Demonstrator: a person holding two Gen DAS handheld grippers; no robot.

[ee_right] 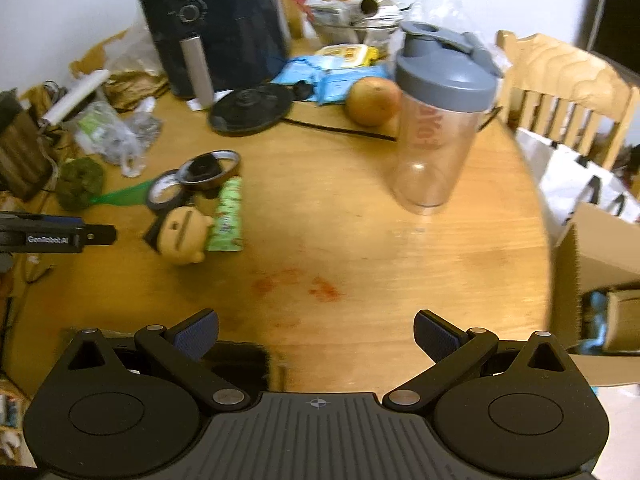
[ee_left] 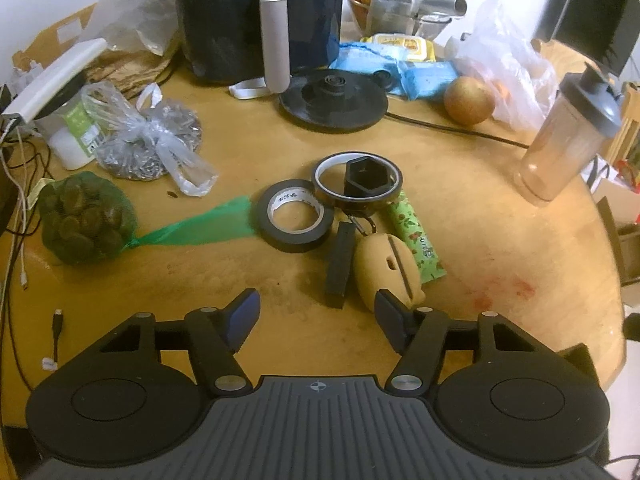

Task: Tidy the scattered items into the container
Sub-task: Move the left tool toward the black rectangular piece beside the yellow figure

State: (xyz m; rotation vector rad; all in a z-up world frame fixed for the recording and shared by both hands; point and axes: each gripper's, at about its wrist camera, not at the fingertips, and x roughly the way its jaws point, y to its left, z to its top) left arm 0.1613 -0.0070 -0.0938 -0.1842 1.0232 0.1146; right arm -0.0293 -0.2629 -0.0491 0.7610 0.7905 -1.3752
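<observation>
Several small items lie clustered mid-table: a black tape roll (ee_left: 294, 220), an amber tape ring (ee_left: 320, 176) around a black hexagonal piece (ee_left: 364, 178), a green printed packet (ee_left: 416, 236), a black bar (ee_left: 340, 264) and a tan round pouch (ee_left: 386, 274) with a slot. My left gripper (ee_left: 318, 312) is open just short of the bar and pouch. Its right finger overlaps the pouch's near edge and nothing sits between the pads. My right gripper (ee_right: 316, 328) stands open over bare wood by red stains. An open cardboard box (ee_right: 596, 256) sits off the table's right edge.
A dark air fryer (ee_left: 260, 16), kettle base (ee_left: 334, 100) with its cord, a round fruit (ee_left: 468, 100) and snack packets fill the back. A clear shaker bottle (ee_right: 440, 120) stands right of centre. A green net bag (ee_left: 86, 220), plastic bags and cables crowd the left. A wooden chair (ee_right: 560, 84) is beyond.
</observation>
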